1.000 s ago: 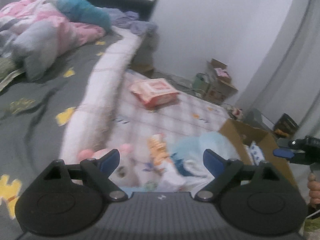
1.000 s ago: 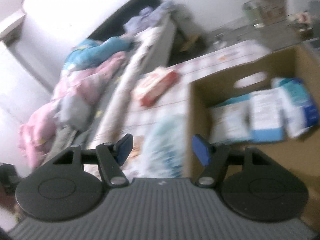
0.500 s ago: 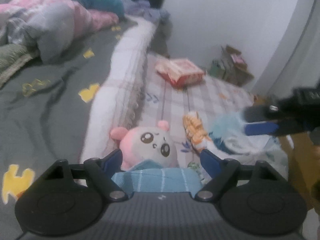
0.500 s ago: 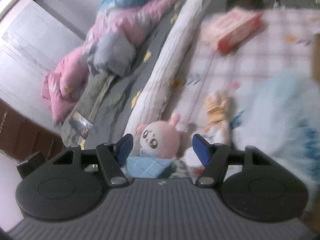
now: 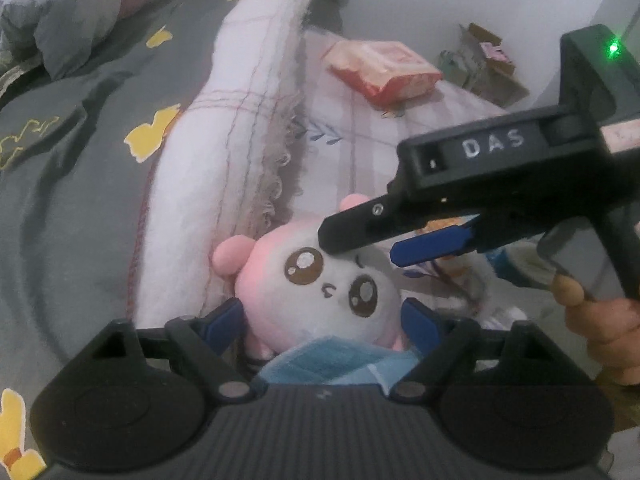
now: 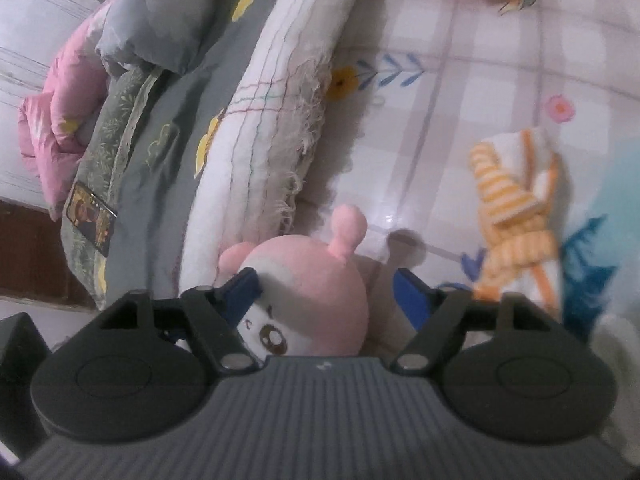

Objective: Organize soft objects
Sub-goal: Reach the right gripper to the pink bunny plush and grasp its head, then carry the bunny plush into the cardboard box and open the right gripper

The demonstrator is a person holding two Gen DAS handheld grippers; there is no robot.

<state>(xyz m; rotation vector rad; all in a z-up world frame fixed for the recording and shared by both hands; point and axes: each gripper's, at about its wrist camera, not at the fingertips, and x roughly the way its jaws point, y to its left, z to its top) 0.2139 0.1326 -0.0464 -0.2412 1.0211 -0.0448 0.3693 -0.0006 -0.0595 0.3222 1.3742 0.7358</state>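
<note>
Pink plush toy [image 5: 320,288] between both grippers' jaws.

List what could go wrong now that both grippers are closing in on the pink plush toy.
1. The left gripper and right gripper both straddle the round pink-and-white plush toy, so they may collide or tug against each other.
2. The right gripper's jaws are opening around the toy's head without pressing it; a shallow pinch on soft plush could slip.
3. The orange striped cloth lies close and might snag.
</note>
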